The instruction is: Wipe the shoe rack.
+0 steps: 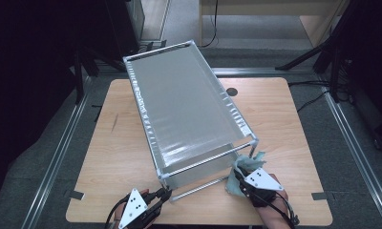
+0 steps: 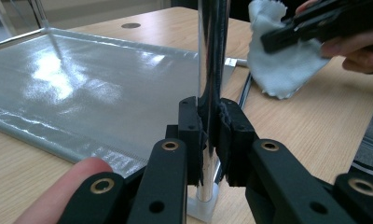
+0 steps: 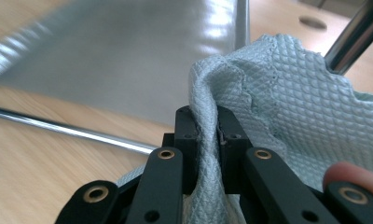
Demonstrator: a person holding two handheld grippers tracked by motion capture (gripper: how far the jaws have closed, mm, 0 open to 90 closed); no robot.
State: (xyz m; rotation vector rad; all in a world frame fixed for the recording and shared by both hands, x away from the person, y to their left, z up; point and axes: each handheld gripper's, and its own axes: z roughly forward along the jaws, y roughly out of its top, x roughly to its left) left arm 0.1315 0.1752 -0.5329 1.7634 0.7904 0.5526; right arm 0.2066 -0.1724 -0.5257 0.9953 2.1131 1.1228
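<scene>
A chrome-framed rack [image 1: 146, 119] with grey sheet shelves stands slantwise on the wooden table [image 1: 112, 162]. My left gripper [image 1: 165, 193] is at its near left corner. In the left gripper view the jaws [image 2: 211, 135] are shut on the upright chrome post [image 2: 212, 56], just above its plastic foot. My right gripper [image 1: 241, 166] is by the near right post, shut on a pale blue-green quilted cloth [image 1: 233, 183]. In the right gripper view the cloth [image 3: 287, 107] is pinched in a fold between the pads [image 3: 208, 133] and drapes to the right. Farther off, the left gripper view shows the cloth [image 2: 278, 70] too.
The rack's lower chrome bar [image 3: 72, 130] runs along the table just beyond the right gripper, and a slanted post [image 3: 357, 37] rises behind the cloth. A round hole [image 1: 232, 91] lies in the table's far side. Dark stands and cables surround the table on the floor.
</scene>
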